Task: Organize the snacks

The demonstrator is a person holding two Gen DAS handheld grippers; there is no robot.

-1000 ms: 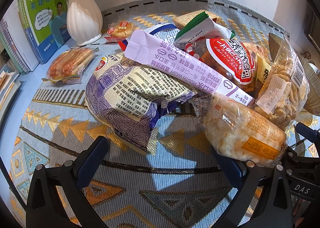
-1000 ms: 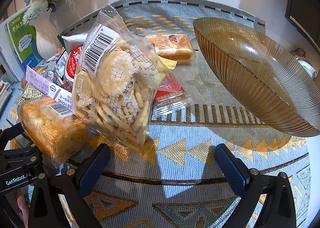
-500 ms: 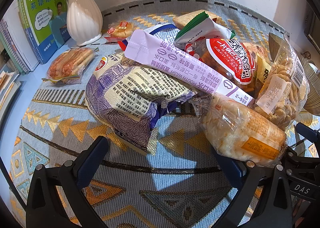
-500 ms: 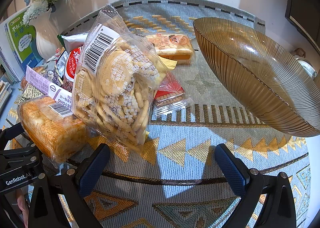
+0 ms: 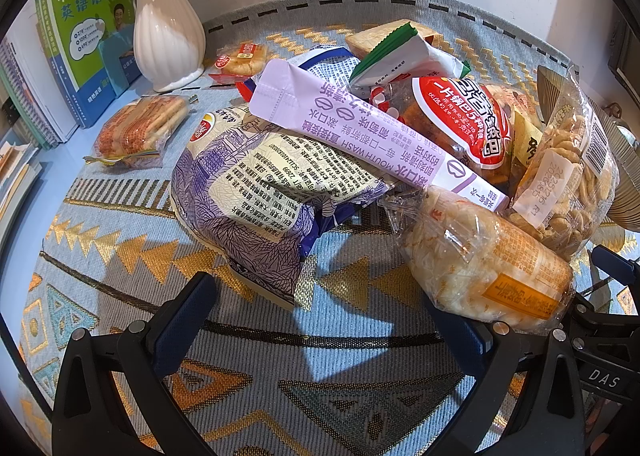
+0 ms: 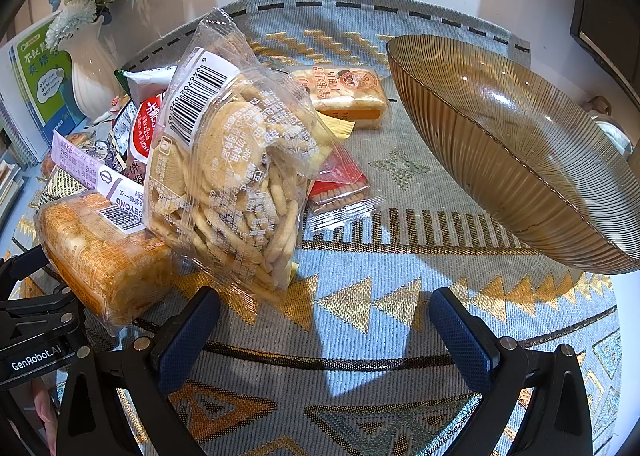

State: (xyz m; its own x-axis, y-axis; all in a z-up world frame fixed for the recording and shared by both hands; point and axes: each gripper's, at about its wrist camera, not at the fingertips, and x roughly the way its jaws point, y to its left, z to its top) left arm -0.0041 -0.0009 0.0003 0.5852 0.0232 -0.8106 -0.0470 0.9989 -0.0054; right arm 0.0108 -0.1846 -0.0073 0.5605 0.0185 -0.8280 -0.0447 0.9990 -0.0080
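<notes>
Patterned mat (image 6: 360,184): cracker bag (image 6: 236,176) just left of right tool (image 6: 324,332) (gaping).

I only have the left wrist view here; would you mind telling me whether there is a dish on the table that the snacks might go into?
Observer: Yes, a ribbed amber glass bowl stands right of the pile; nothing lies in the part I can see.
Operator: Thank you. Is the right gripper holding anything?
Observer: No, the right gripper is open over bare patterned cloth.
Operator: Is anything hidden behind the clear cracker bag?
Observer: A red-trimmed biscuit pack lies flat behind the clear cracker bag, between it and the bowl.
</notes>
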